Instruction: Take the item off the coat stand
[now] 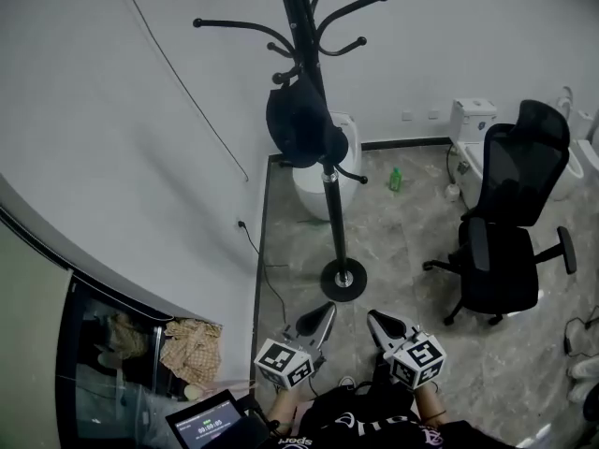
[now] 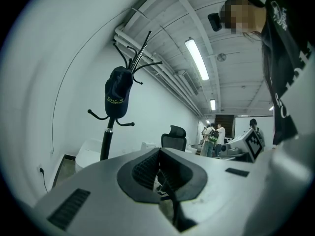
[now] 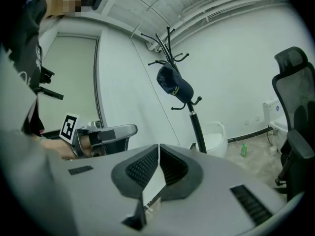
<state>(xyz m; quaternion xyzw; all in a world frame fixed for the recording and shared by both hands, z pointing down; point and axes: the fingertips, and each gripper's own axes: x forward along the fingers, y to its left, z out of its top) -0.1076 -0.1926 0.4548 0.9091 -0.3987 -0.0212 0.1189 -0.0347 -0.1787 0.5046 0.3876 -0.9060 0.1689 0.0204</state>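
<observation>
**Dark baseball cap** (image 1: pixel 301 124): hangs on a lower hook of the coat stand, resting against the pole, crown down. Greenish lettering shows on it in the left gripper view.

**Black coat stand** (image 1: pixel 332 215): upright on a round base, with curved hooks above and below the cap.

**White bin** (image 1: pixel 309 193): on the floor just behind the stand.

**Green bottle** (image 1: pixel 396 180): on the floor near the wall, to the right of the bin.

**Black office chair** (image 1: pixel 510 223): well to the right.

**Left gripper** (image 1: pixel 325 311): low, near the stand's base and far below the cap. Its jaws are together with nothing between them.

**Right gripper** (image 1: pixel 374 318): beside the left gripper. Its jaws are likewise closed and empty.
</observation>
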